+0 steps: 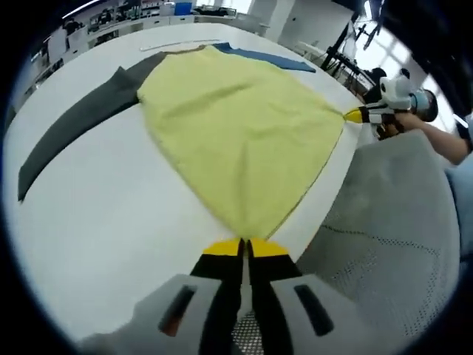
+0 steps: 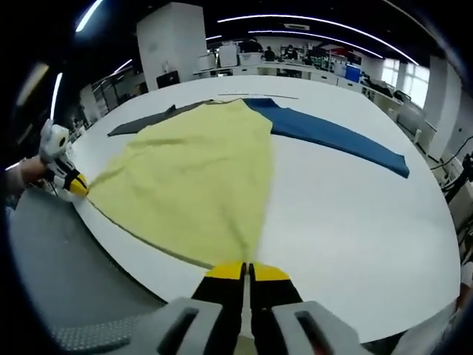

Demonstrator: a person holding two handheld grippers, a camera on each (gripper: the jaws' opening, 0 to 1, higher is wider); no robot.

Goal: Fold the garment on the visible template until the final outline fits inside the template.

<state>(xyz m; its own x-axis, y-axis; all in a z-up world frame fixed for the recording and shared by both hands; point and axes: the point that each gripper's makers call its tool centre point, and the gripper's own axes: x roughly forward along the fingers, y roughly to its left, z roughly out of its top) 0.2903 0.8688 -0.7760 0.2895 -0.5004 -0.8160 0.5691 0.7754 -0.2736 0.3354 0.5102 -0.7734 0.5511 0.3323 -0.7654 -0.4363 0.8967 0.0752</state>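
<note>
- Left gripper view: your left claw [image 1: 244,248] is clenched on one hem corner of the garment [image 1: 236,126], its yellow-tipped jaws pressed together at the near edge of the white counter [image 1: 111,214].
- The garment's yellow body spreads flat away from that claw. A dark grey sleeve [image 1: 77,126] runs out to the left, and a strip of the blue sleeve [image 1: 270,58] shows beyond the far edge of the yellow.
- At the right of this view your right claw [image 1: 353,115] grasps the other hem corner, with a hand [image 1: 414,122] behind it. A grey mesh surface [image 1: 392,229] lies just beside the counter's edge below it.
- Right gripper view: your right claw [image 2: 245,272] is likewise clamped on a hem corner of the garment [image 2: 199,177], jaws together.
- Here the blue sleeve [image 2: 336,137] shows full length, stretched to the right across the counter [image 2: 347,222], while the grey sleeve [image 2: 144,120] is a short band at the far left.
- Your left claw [image 2: 77,185] appears at the left edge, gripping its corner, with a hand [image 2: 29,171] behind it.
- A thin pale line [image 2: 259,96] lies on the counter past the collar end.
- The room beyond holds desks, monitors, a white pillar [image 2: 170,44], ceiling light strips and bright windows at the right.
</note>
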